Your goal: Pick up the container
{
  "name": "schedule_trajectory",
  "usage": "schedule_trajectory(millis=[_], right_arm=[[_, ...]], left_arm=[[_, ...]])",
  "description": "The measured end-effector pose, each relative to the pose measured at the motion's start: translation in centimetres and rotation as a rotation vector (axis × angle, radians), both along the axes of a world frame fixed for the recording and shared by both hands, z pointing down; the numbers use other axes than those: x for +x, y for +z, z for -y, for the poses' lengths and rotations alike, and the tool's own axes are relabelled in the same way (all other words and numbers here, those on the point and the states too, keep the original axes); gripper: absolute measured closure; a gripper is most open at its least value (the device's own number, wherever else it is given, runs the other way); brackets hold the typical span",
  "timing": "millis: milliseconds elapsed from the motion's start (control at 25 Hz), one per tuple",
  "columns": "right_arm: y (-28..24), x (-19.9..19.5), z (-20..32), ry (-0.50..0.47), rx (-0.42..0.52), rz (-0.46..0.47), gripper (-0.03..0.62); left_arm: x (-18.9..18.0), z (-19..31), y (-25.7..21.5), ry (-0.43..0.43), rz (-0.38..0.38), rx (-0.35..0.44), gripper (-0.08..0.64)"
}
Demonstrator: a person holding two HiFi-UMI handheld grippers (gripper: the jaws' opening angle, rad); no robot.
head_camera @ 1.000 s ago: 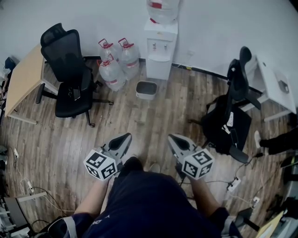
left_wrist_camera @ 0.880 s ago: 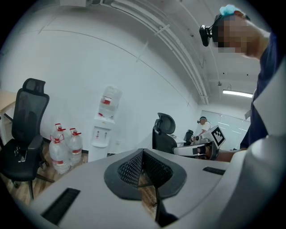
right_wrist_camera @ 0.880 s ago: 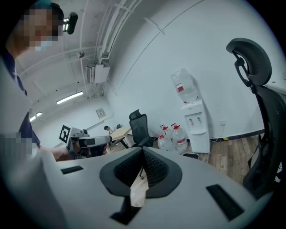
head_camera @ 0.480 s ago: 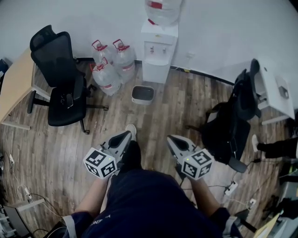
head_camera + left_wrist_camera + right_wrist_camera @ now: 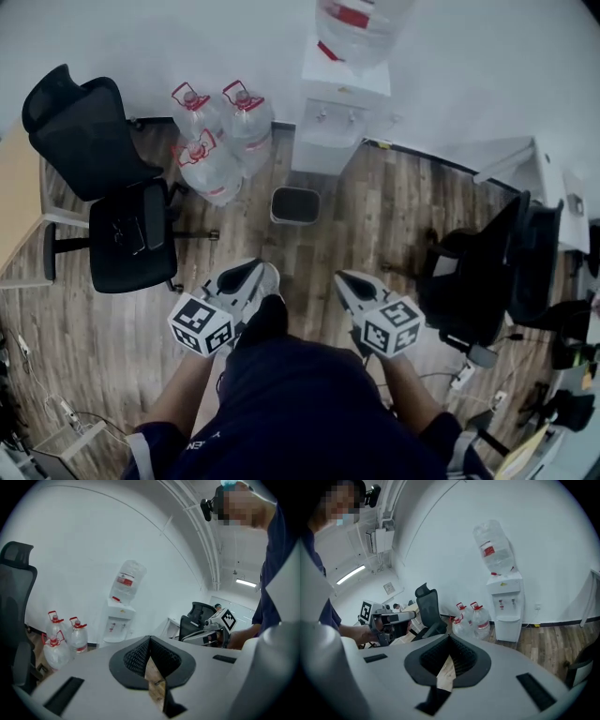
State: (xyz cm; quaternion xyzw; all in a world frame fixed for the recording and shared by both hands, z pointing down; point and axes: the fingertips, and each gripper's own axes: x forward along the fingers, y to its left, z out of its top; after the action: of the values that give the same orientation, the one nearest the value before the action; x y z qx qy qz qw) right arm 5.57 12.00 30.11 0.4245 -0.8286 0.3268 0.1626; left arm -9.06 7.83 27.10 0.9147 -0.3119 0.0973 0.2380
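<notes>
Container here looks to be the small grey open-topped bin, and that container point(image 5: 294, 204) stands on the wooden floor point(image 5: 384, 211), just in front of the water dispenser point(image 5: 336, 122) by the white wall. A black office chair point(image 5: 112, 202) stands well off to its left, and a cluster of water bottles point(image 5: 214, 150) sits near it on that same side.

The person is well short of it, both grippers held out low in front of the body. The left gripper point(image 5: 249, 274) and the right gripper point(image 5: 345, 280) each have their jaws pressed together with nothing between them.

I judge this to be the approach: nothing is grasped yet. Next the person must close in, reach down, spread a gripper's jaws and set them over the container's rim.
</notes>
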Motion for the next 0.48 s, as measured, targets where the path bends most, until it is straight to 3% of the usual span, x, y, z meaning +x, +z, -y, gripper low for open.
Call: schedule_trajectory(millis=[280, 480], right_arm=[[3.0, -2.2, 9.1, 0.063, -0.086, -0.017, 0.575], [5.1, -2.3, 12.9, 0.091, -0.131, -0.03, 0.575]], left_arm=[[-2.9, 10.7, 2.3, 0.032, 0.021, -0.041, 0.535], [-3.4, 14.9, 5.2, 0.057, 0.037, -0.087, 0.535]])
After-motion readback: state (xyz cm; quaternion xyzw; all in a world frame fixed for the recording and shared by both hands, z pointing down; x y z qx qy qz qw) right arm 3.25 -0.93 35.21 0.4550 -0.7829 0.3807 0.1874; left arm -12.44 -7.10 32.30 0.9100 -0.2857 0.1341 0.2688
